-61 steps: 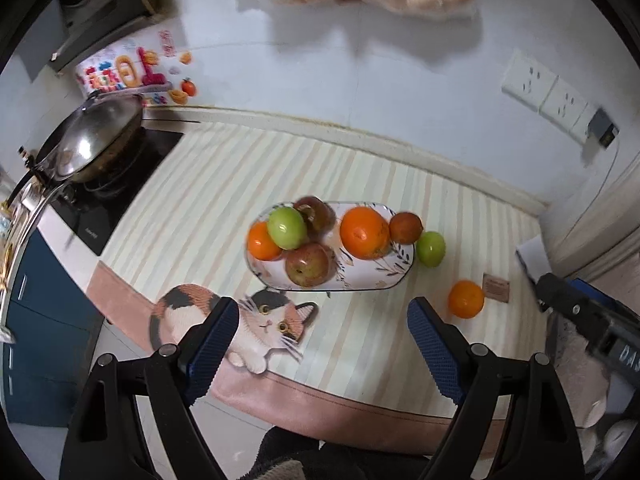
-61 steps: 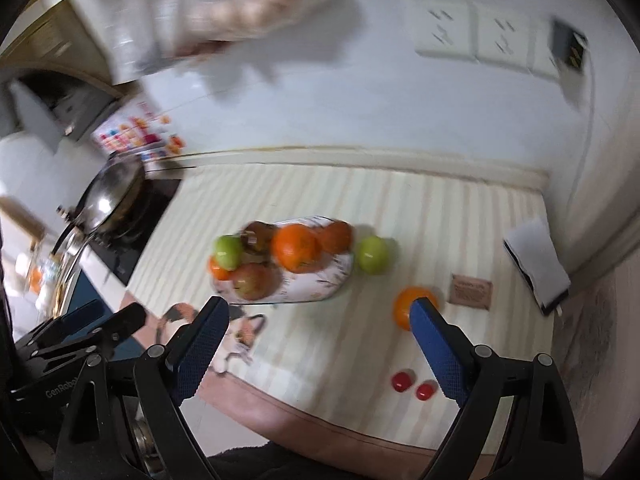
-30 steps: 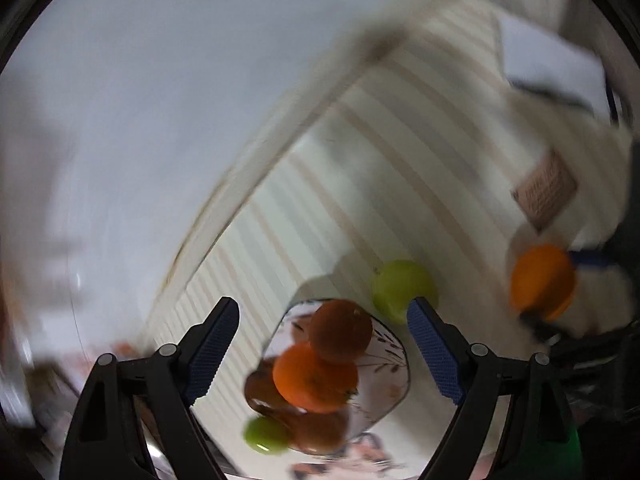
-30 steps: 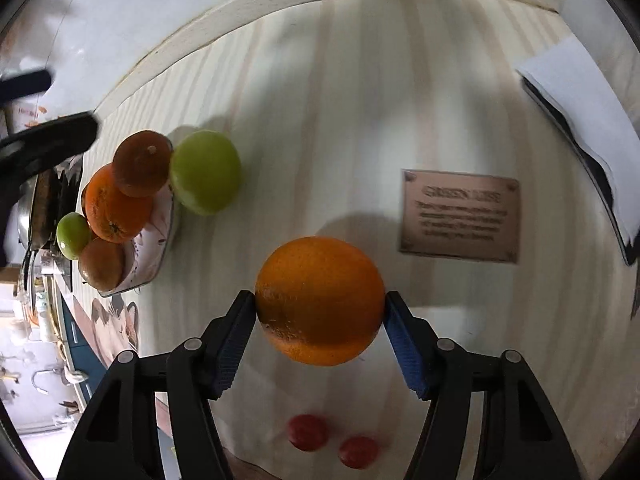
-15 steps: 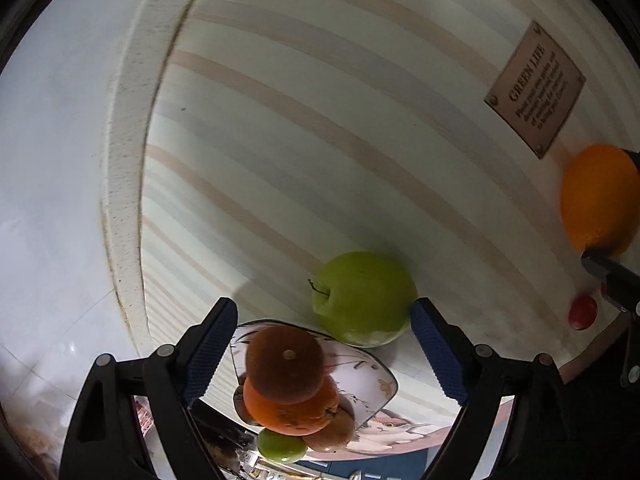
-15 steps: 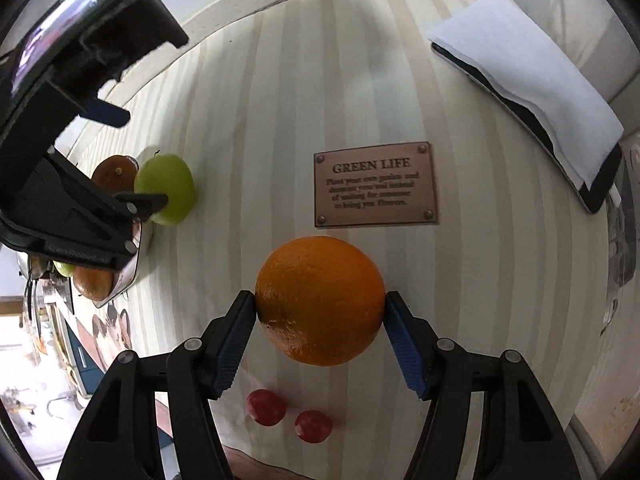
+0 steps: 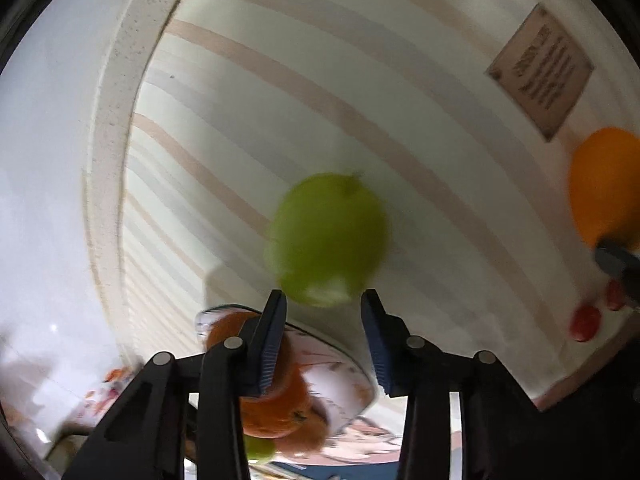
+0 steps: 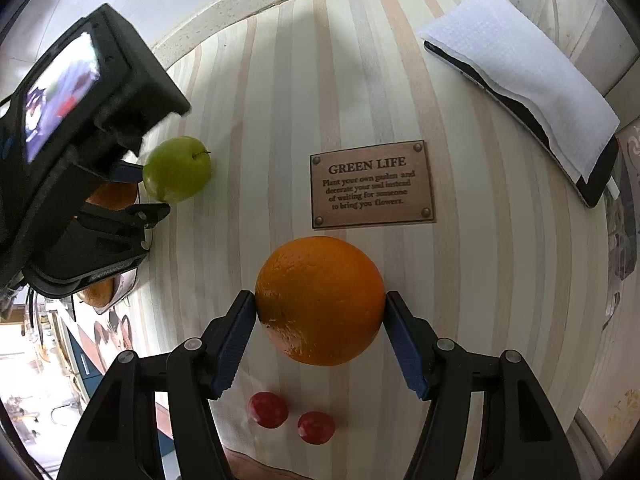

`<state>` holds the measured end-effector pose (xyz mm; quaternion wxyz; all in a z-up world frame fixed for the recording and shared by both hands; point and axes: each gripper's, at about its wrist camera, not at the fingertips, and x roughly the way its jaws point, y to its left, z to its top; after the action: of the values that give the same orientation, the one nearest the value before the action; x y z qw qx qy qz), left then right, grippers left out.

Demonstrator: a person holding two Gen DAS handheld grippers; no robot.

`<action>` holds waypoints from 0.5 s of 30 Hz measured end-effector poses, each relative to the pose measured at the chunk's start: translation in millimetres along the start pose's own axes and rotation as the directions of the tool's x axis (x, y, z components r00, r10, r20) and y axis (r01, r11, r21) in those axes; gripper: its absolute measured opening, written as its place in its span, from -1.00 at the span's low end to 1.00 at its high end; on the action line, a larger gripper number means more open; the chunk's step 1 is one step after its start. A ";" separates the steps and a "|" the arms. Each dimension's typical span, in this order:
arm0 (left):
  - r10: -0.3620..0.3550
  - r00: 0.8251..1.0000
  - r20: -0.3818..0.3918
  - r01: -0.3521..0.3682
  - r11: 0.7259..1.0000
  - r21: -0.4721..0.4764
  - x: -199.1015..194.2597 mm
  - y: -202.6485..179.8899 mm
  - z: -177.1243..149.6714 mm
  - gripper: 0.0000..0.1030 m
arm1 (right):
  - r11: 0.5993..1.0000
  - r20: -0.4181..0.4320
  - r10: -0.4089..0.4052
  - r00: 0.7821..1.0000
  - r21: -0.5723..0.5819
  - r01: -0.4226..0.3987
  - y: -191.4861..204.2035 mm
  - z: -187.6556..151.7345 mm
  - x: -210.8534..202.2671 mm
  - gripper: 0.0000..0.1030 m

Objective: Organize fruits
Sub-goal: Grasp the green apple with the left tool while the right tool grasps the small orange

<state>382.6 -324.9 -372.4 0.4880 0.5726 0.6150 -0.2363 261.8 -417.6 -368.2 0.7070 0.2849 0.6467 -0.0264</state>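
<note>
Striped counter [image 8: 360,80] carrying a plate [image 7: 340,380] of fruit, a brown plaque [image 8: 372,184] and two small red fruits [image 8: 268,410]. Right tongs [image 8: 320,320] pinch an orange [image 8: 320,300] just above the counter. Left tongs [image 7: 322,320] are closing, the green apple [image 7: 326,240] beside the plate at their tips, not yet pinched.

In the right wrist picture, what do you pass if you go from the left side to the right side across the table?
The other gripper's black body → green apple → orange held in the gripper, below the brown "GREEN LIFE" plaque → white paper towel lying on a dark flat device.
</note>
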 end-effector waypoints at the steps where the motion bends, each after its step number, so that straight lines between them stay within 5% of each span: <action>1: -0.024 0.999 0.022 0.024 0.999 -0.031 -3.5 4.4 -1.4 -0.25 | 1.000 -0.001 0.004 1.000 0.006 -0.004 -1.2 -0.2 0.1 0.32; 7: -0.186 0.977 0.101 0.202 0.961 -0.186 -11.6 38.8 -5.4 -0.14 | 1.000 -0.002 -0.004 1.000 0.013 0.004 -2.3 2.2 -1.3 0.32; 15: -0.243 0.961 0.130 0.270 0.924 -0.272 -7.0 70.1 -4.8 -0.08 | 1.000 -0.005 -0.001 1.000 0.023 0.001 -2.9 3.0 -0.5 0.32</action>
<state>445.6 -307.9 -345.5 0.5590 0.3985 0.6889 -0.2328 263.3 -421.5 -368.8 0.7020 0.2929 0.6482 -0.0333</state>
